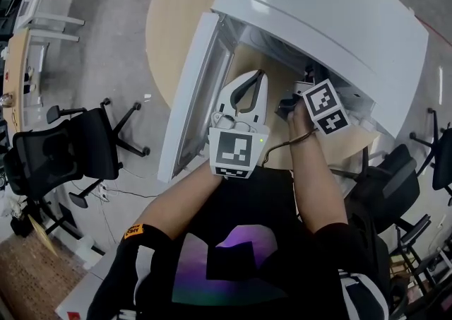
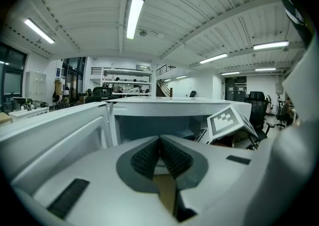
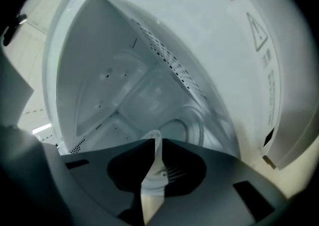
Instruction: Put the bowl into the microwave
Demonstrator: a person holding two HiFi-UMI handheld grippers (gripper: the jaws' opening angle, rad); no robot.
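Inside the microwave (image 3: 114, 70), the right gripper (image 3: 153, 142) pinches a thin white edge, apparently the rim of the bowl (image 3: 155, 172), above the glass turntable (image 3: 192, 120); whether it already rests there cannot be told. Outside by the open door (image 1: 191, 92), the left gripper (image 2: 160, 140) has its jaws pressed together on nothing. The carry looks nearly done. What remains is setting down, letting go and withdrawing.
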